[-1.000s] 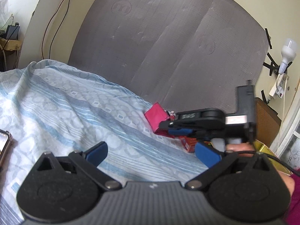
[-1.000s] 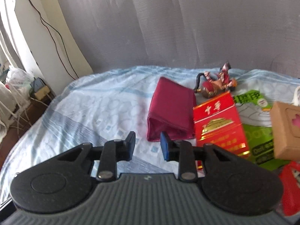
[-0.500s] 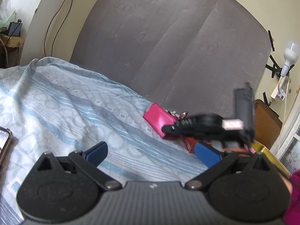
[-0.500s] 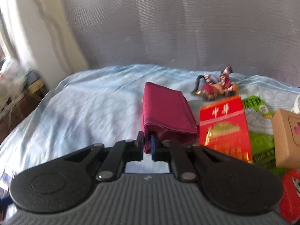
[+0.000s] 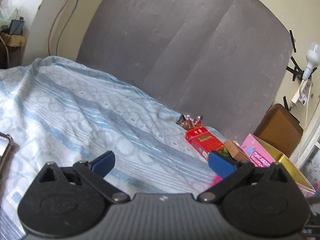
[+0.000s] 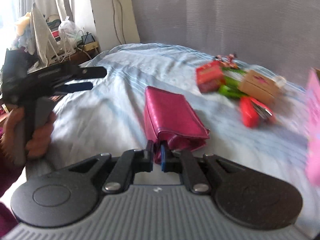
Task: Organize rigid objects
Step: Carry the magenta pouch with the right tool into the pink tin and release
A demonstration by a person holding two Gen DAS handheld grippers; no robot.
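Observation:
My right gripper (image 6: 157, 156) is shut on the near edge of a magenta wallet (image 6: 172, 118) and holds it over the bed. My left gripper (image 5: 161, 161) is open and empty above the blue patterned sheet (image 5: 70, 112); it also shows at the left of the right wrist view (image 6: 80, 80). A red box (image 5: 204, 141), a small figurine (image 5: 189, 121) and a brown box (image 5: 235, 152) lie at the right of the bed. In the right wrist view the red box (image 6: 209, 76), a green packet (image 6: 230, 88), the brown box (image 6: 260, 86) and a red case (image 6: 250, 111) lie beyond the wallet.
A pink box (image 5: 260, 156) with a yellow inside stands at the bed's right edge. A grey foam board (image 5: 180, 50) leans on the wall behind. A phone (image 5: 5, 146) lies at the left edge. Clutter and cables (image 6: 60, 34) fill the far left corner.
My right gripper closed on the wallet, lifted it and carried it away from the other objects. The right gripper has left the left wrist view. The left gripper stayed open.

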